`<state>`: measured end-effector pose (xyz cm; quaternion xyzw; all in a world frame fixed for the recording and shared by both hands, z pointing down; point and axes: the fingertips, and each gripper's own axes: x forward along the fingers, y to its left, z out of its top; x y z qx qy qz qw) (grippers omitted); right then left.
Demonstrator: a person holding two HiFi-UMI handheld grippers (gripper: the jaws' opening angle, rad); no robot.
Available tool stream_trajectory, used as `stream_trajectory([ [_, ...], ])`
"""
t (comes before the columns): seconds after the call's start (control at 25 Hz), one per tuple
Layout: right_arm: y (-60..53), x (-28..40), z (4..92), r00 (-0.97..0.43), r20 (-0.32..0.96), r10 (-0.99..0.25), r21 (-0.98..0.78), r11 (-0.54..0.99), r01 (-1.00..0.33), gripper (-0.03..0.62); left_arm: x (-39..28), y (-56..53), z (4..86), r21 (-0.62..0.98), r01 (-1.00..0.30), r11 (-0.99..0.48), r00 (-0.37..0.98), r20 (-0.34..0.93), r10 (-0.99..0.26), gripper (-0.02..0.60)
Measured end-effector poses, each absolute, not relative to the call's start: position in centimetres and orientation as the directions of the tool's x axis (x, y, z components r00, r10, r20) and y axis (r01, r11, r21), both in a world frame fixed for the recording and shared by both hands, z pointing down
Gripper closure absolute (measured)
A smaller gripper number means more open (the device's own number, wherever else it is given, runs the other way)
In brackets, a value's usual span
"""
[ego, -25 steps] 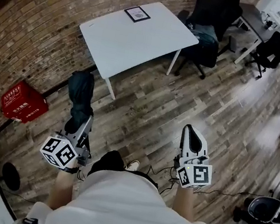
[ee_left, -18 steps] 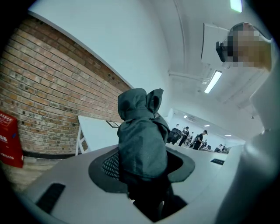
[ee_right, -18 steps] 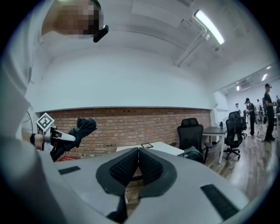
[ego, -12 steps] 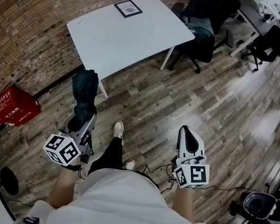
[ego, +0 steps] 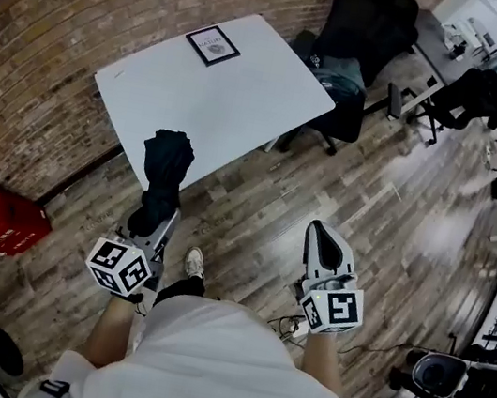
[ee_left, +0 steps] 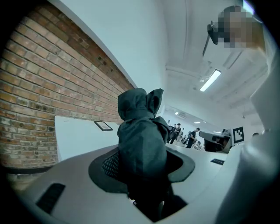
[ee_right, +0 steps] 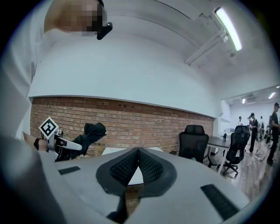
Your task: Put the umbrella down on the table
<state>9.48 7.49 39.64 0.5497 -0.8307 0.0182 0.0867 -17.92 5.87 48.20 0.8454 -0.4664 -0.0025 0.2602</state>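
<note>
A folded dark teal umbrella (ego: 165,172) stands up out of my left gripper (ego: 159,217), whose jaws are shut on its lower part. In the head view its top overlaps the near edge of the white table (ego: 247,98). In the left gripper view the umbrella (ee_left: 141,141) fills the gap between the jaws, with the table (ee_left: 78,136) behind it. My right gripper (ego: 323,236) hangs over the wooden floor to the right, shut and empty. The right gripper (ee_right: 138,152) view shows its pads meeting, with the umbrella (ee_right: 89,133) and left gripper (ee_right: 60,144) at the left.
A small framed picture (ego: 213,45) lies on the table's far side. Black office chairs (ego: 357,41) stand at the table's right end. A red crate (ego: 2,222) sits by the brick wall (ego: 55,54) at left. More desks and chairs (ego: 482,87) are at far right.
The person has walked toward the table, which now lies closer and lower in the head view. Both grippers came forward with it; the umbrella's top now overlaps the table edge.
</note>
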Motion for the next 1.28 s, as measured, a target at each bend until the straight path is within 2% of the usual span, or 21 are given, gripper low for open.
stream_trajectory([
  [0.28, 2.2, 7.0, 40.0, -0.345, 0.188, -0.92, 0.049, 0.359, -0.932, 0.574, -18.6, -0.3, 48.7, 0.477, -0.739, -0.475, 0.626, 0.228, -0.746, 0.362],
  [0.68, -2.7, 8.5, 40.6, -0.315, 0.172, -0.933, 0.011, 0.322, -0.947, 0.574, -17.4, -4.5, 48.7, 0.489, -0.729, -0.479, 0.641, 0.243, -0.728, 0.362],
  [1.28, -13.1, 11.1, 40.2, -0.418, 0.13, -0.899, -0.028, 0.418, -0.908, 0.574, -16.8, -10.4, 47.2, 0.434, -0.82, -0.373, 0.508, 0.249, -0.825, 0.362],
])
